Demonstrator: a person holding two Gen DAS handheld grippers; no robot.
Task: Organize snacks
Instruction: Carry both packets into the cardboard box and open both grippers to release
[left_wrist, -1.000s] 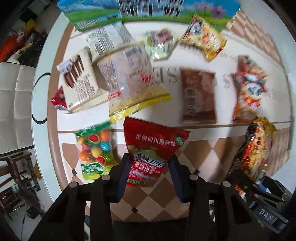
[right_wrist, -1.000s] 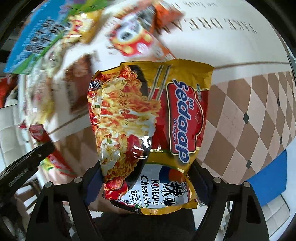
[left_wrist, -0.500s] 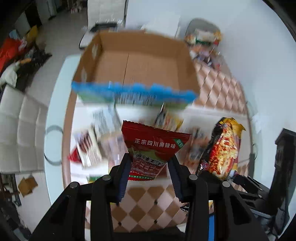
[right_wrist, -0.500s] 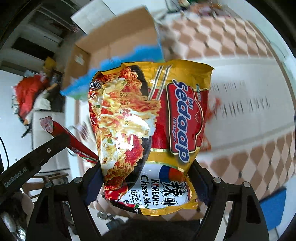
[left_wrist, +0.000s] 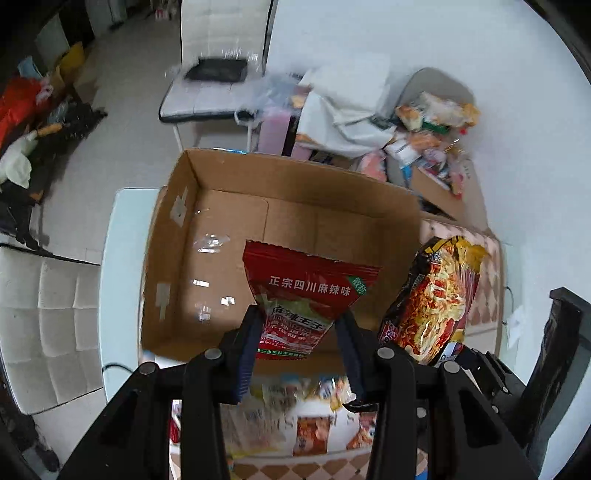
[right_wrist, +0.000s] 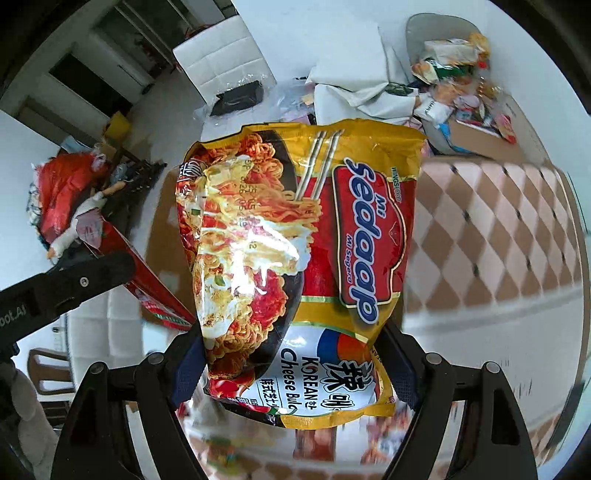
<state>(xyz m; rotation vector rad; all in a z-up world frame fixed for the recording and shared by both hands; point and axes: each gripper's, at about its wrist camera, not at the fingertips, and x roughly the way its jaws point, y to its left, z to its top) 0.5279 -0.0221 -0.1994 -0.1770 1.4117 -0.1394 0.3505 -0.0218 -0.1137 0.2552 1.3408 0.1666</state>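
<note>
While its two fingers clamp the lower end of a red snack packet (left_wrist: 308, 295), the left gripper (left_wrist: 301, 354) holds it above the near wall of an open cardboard box (left_wrist: 229, 236). Beside it, the right gripper (right_wrist: 295, 365) grasps a yellow noodle packet (right_wrist: 306, 258) upright, which hides much of the box in the right wrist view. Loose snacks (left_wrist: 306, 424) on the bench (left_wrist: 122, 295) below are blurred. Beyond stands a white chair (left_wrist: 218, 55).
</note>
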